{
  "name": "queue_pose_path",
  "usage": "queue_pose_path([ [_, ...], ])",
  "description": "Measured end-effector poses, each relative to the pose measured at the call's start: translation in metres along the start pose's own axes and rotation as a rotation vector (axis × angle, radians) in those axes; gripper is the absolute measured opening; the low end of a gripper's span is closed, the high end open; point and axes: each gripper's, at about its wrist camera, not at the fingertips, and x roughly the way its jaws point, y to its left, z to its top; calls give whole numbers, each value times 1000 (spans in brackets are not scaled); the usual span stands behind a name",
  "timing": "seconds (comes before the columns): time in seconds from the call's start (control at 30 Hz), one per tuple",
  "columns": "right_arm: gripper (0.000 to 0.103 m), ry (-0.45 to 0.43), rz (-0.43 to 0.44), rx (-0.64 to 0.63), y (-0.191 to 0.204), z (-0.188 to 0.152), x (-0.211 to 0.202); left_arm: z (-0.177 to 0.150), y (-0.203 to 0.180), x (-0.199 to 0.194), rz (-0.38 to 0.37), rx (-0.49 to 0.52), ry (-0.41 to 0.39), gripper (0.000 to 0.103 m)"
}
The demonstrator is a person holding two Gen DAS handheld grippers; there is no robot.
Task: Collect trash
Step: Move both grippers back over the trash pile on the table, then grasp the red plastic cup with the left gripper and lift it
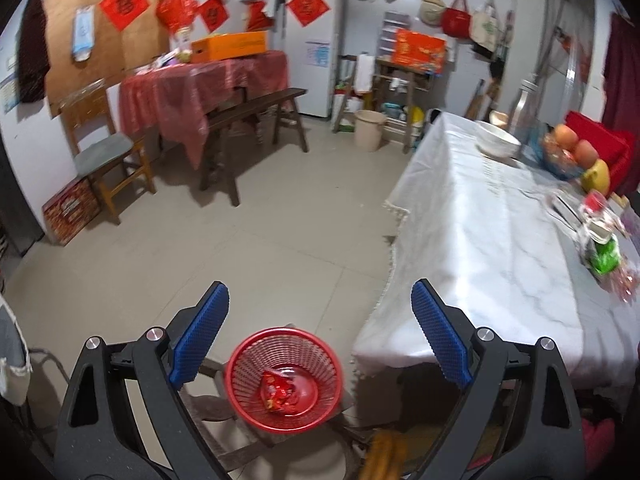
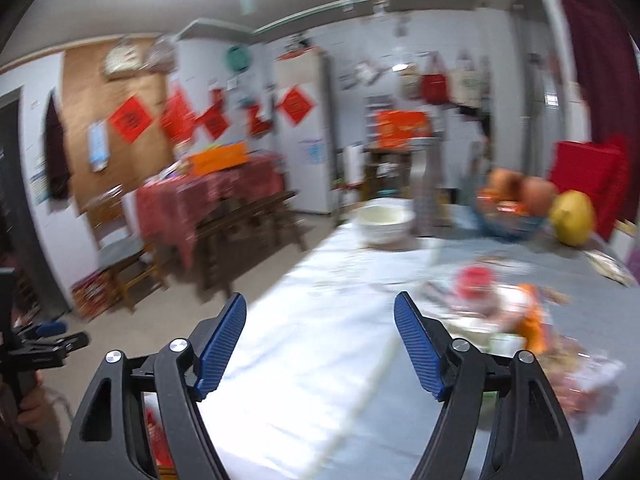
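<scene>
left hand-held gripper (image 1: 320, 332) hangs over the red basket (image 1: 283, 380), jaws wide apart and empty; one red wrapper (image 1: 278, 394) lies in the basket bottom. the basket sits low beside the desk (image 1: 480, 240), likely so trash can be dropped straight in. right hand-held gripper (image 2: 320, 344), also spread wide and holding nothing, points across the desk toward the litter pile (image 2: 516, 320), blurred; judged to be lining up for the next pick.

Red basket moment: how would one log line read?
left gripper: open, above red basket | basket: one red wrapper | right gripper: open, over table | litter: remains
</scene>
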Motion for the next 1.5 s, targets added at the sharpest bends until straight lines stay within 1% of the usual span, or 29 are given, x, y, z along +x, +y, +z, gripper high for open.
queue_pose_path([
  [0.2,80,-37,-162,111,-90,-18,-27,6,-49,2,-63,43,9,90],
  [0.3,81,-38,-234,173,-133,-29,-37,9,-72,1,-102,54,8,90],
  [0.33,81,-38,-268,206,-154,-34,-41,10,-80,1,-114,58,8,90],
  [0.4,81,-36,-310,254,-180,-42,-46,12,-98,2,-145,66,11,90],
  [0.47,81,-32,-324,302,-200,-50,-50,13,-112,4,-176,66,19,90],
  [0.57,81,-23,-304,359,-224,-59,-48,13,-139,10,-219,85,41,91],
  [0.73,82,-16,-306,361,-241,-70,-46,19,-197,21,-261,182,47,91],
  [0.87,82,-15,-309,369,-250,-77,-48,31,-248,37,-336,246,70,91],
  [0.97,83,-9,-313,385,-256,-81,-47,45,-288,52,-366,302,77,91],
  [1.2,83,-4,-314,398,-261,-87,-43,84,-356,74,-430,340,55,91],
  [1.33,83,13,-295,412,-264,-91,-36,90,-383,86,-449,359,58,91],
  [1.43,83,7,-279,418,-265,-92,-36,89,-399,102,-463,358,86,91],
  [1.5,86,7,-275,428,-267,-94,-36,89,-407,112,-470,351,106,91],
])
